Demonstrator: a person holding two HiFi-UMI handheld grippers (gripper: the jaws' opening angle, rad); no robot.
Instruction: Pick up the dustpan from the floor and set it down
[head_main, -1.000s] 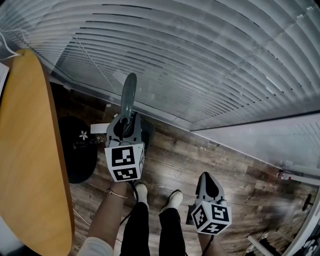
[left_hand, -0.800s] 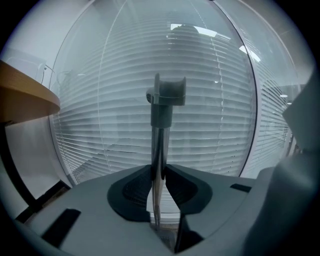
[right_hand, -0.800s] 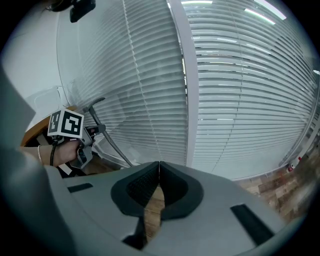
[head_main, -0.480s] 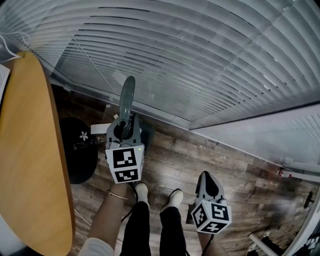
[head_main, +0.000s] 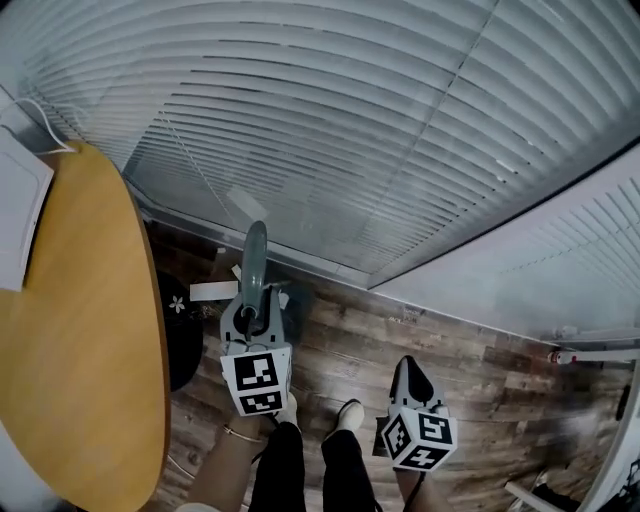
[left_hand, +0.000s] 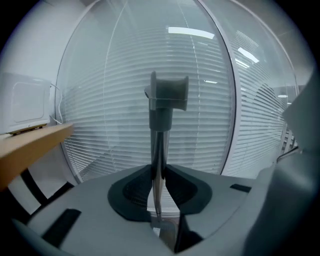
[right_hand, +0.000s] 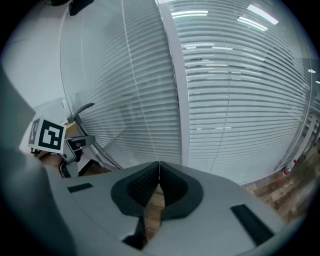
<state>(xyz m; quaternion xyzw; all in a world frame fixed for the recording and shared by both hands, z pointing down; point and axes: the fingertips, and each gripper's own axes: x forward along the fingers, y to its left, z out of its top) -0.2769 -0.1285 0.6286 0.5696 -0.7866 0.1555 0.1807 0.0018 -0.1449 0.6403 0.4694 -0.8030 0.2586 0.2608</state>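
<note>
The dustpan's long grey handle (head_main: 255, 262) stands upright in front of the window blinds, and its dark pan (head_main: 295, 297) shows just behind my left gripper. My left gripper (head_main: 256, 310) is shut on the handle low down. In the left gripper view the handle (left_hand: 160, 135) rises between the two pads, which press on it from both sides, and ends in a grey clip (left_hand: 169, 93). My right gripper (head_main: 413, 372) hangs lower right over the wood floor, shut with nothing in it. Its pads meet in the right gripper view (right_hand: 159, 167).
A round wooden table (head_main: 80, 340) with white papers (head_main: 20, 215) fills the left. A black round object (head_main: 181, 330) sits on the floor beside it, and a white slip (head_main: 213, 291) lies near the dustpan. The person's shoes (head_main: 346, 414) stand between the grippers. Blinds (head_main: 380, 130) cover the windows ahead.
My left gripper has risen with the dustpan handle in it, and the right gripper has lifted a little. The head view has tilted up and shows more of the blinds and table.
</note>
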